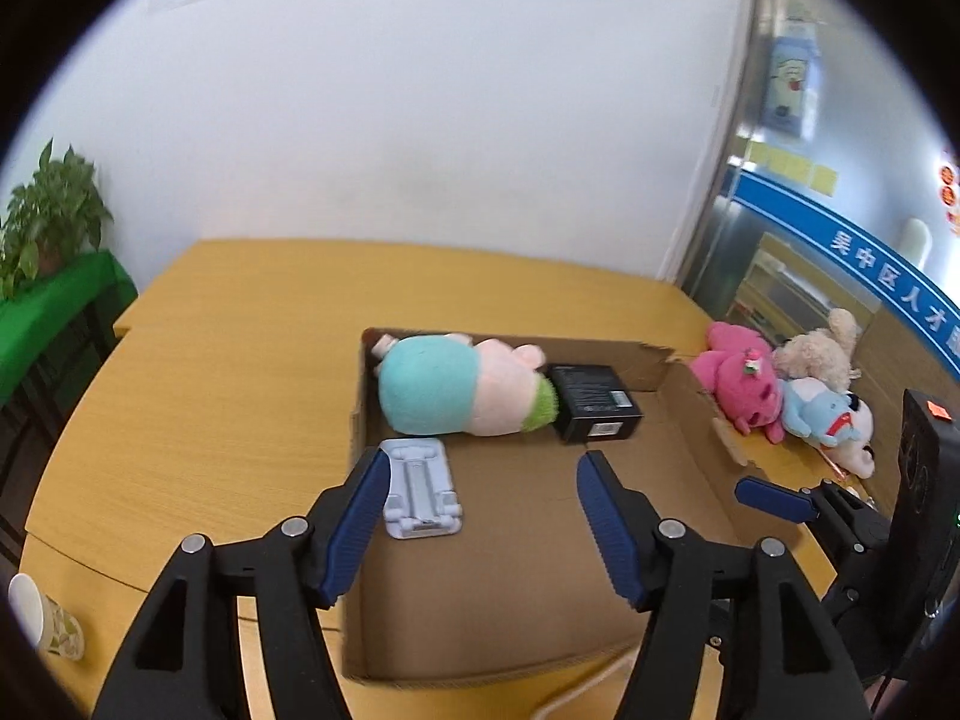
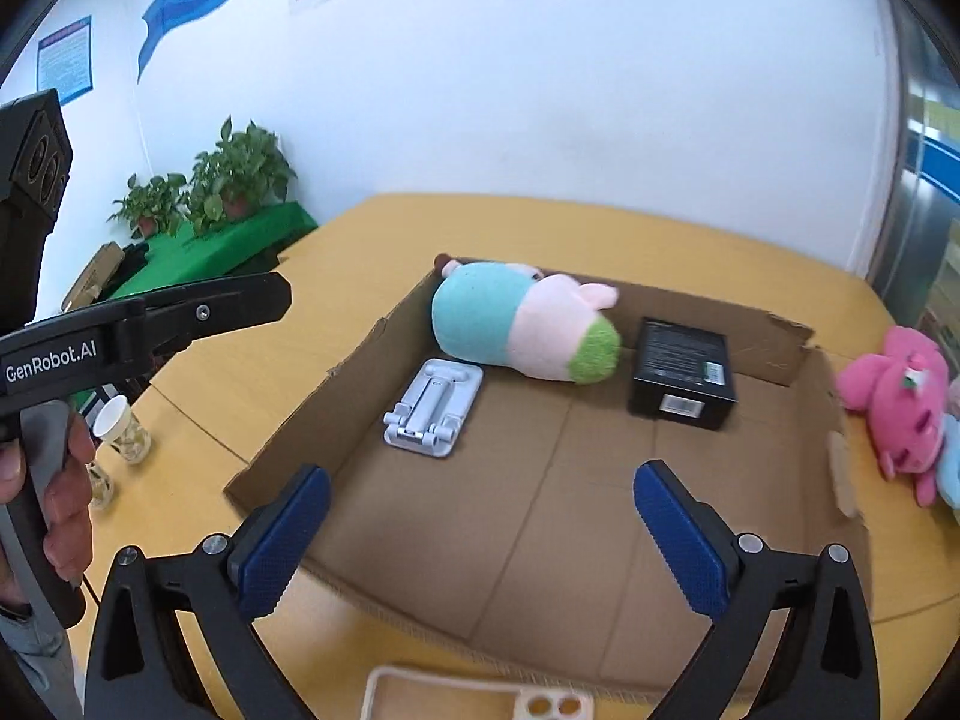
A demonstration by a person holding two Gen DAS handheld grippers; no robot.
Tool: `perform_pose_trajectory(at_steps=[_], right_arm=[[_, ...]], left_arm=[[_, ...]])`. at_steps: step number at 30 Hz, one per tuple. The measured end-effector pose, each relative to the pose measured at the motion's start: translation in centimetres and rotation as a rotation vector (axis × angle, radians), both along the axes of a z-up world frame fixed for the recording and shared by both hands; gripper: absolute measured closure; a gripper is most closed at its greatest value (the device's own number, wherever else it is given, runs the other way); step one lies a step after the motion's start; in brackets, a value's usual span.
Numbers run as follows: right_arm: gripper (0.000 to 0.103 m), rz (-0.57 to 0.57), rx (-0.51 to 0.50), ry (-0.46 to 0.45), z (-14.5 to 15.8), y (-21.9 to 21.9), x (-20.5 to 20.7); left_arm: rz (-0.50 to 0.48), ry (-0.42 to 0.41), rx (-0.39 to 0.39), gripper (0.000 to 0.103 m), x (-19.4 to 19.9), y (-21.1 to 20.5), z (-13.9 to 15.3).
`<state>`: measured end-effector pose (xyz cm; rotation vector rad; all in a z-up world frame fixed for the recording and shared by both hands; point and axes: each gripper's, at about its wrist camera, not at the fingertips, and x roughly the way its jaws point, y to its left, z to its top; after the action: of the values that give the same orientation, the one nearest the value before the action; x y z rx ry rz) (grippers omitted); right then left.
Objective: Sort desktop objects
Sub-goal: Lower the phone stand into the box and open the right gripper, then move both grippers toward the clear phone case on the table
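Cardboard box holds plush, stand, black box.

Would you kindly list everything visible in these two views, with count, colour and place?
cardboard box: one, brown, open, on the table
table: one, yellow wood
pig plush: one, teal, pink and green, lying at the box's far wall
black box: one, inside the cardboard box, right of the plush
phone stand: one, pale grey, folded, inside near the left wall
plush toys: pink, beige and blue-white, piled outside the box's right wall
phone case: one, cream, on the table before the box
paper cup: one, white, patterned, table's left edge
potted plants: green, on a green-covered stand
left tongs: black, blue pads, open, empty
right tongs: same, open, empty
hand: one, gripping the left handle
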<state>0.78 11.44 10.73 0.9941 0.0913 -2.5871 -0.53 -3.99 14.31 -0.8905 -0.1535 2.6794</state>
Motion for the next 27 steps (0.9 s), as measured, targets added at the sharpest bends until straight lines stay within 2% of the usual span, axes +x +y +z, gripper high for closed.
perform_pose_trajectory(at_steps=[4, 12, 22, 27], right_arm=[[0.001, -0.044, 0.002, 0.068, 1.2, 2.8, 3.7], [0.001, -0.083, 0.019, 0.129, 2.1, 7.1, 8.8], [0.001, -0.086, 0.013, 0.152, 1.9, 9.2, 11.2], [0.001, -0.099, 0.023, 0.139, 1.1, 9.6, 11.2]], left_arm=[[-0.026, 0.048, 0.005, 0.036, 4.4, 2.4, 1.5], [-0.046, 0.041, 0.018, 0.036, 10.4, 6.5, 1.1], [-0.043, 0.061, -0.004, 0.036, 12.5, 8.8, -0.3], [-0.049, 0.039, -0.013, 0.036, 12.2, 9.0, -1.9]])
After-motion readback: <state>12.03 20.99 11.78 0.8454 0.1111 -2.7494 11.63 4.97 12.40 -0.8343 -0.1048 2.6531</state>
